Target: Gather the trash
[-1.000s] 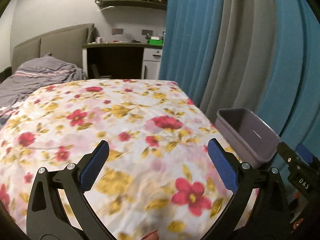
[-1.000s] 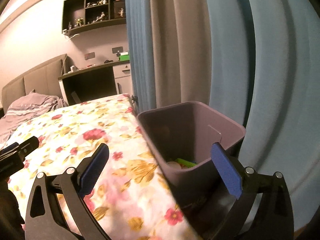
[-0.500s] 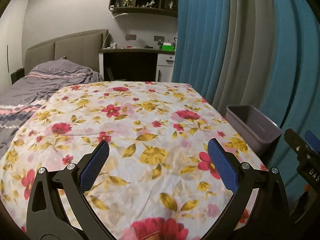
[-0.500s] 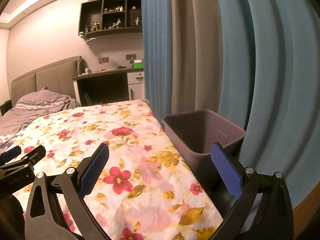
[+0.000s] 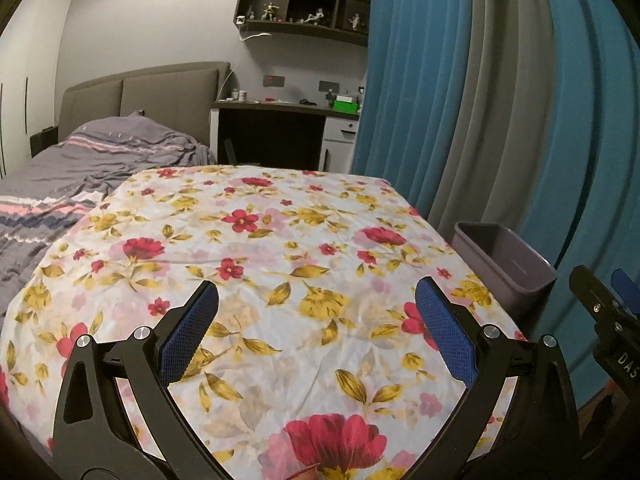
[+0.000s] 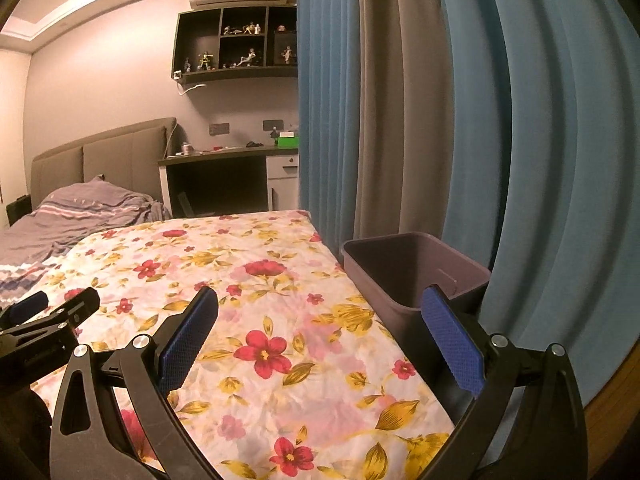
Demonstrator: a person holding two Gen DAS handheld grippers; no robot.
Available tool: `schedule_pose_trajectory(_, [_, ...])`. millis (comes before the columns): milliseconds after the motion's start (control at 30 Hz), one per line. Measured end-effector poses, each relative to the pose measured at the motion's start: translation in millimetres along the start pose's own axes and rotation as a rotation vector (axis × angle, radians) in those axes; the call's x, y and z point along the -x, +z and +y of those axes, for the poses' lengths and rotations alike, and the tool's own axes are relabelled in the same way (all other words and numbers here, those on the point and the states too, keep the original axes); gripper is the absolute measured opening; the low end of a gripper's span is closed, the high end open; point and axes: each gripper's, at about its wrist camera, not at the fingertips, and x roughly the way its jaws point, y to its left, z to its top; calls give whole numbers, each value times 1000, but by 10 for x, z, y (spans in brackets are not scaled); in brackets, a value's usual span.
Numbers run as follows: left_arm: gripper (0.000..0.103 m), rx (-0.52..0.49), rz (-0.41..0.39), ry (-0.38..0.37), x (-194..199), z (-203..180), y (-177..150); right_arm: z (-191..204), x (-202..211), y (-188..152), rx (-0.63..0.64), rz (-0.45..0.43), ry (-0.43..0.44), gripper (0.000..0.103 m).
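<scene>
A grey plastic bin (image 5: 505, 264) stands at the right edge of the floral-covered table (image 5: 280, 264), against the curtain. It also shows in the right wrist view (image 6: 412, 272); its contents are hidden from here. My left gripper (image 5: 318, 320) is open and empty, held above the near part of the cloth. My right gripper (image 6: 320, 328) is open and empty, above the table's right edge beside the bin. I see no loose trash on the cloth. Each gripper shows at the edge of the other's view.
Blue and grey curtains (image 5: 500, 100) hang along the right. A bed with a grey striped quilt (image 5: 80, 172) lies to the left. A dark desk (image 5: 276, 132) and a wall shelf with figurines (image 5: 304, 0) stand behind the table.
Both grippers have pulled back and risen away from the bin, which now sits farther off and smaller. More of the cloth and room shows. Both stay open.
</scene>
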Motion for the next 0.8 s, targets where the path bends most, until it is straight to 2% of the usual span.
schedule_pose_trajectory(800, [97,-2,-3,-2,16,-49,-10,-2,32,3,-4,-6,2,97])
